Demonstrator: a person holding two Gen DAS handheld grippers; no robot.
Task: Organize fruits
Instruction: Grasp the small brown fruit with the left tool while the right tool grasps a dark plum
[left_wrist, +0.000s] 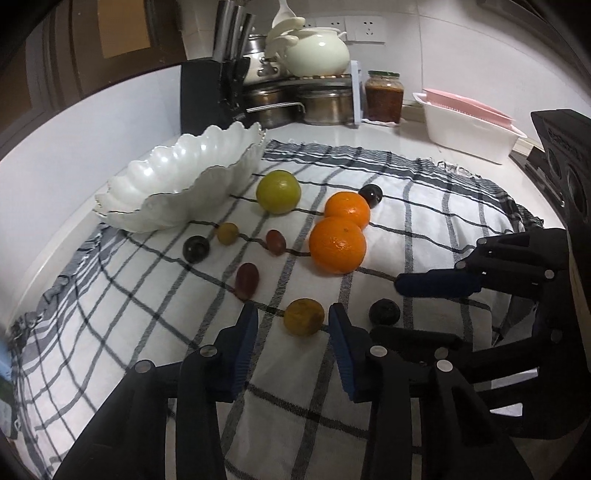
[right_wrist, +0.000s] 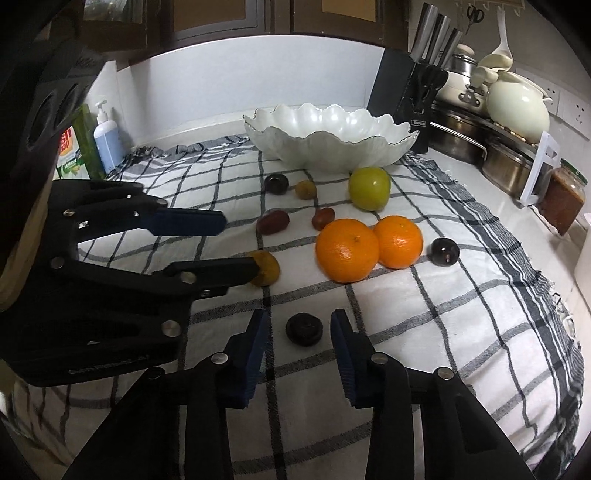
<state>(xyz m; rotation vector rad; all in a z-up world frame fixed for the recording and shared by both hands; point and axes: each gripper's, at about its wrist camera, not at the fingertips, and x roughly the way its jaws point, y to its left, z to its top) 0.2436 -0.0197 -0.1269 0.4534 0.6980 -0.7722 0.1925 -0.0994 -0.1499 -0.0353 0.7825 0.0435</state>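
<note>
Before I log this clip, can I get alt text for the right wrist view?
The open right gripper straddles a small dark fruit on a checked cloth, not yet gripping. At left, the left gripper, also open, reaches a yellow-brown fruit. Beyond lie two oranges, a green fruit and an empty white bowl.

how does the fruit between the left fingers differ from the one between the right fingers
The small yellow-brown round fruit between the left gripper fingers is larger, lighter and smooth-looking. The small black round fruit between the right gripper fingers is smaller, near black, with a dimpled top. Both lie on the checked cloth, ungripped, between open fingers.
</note>
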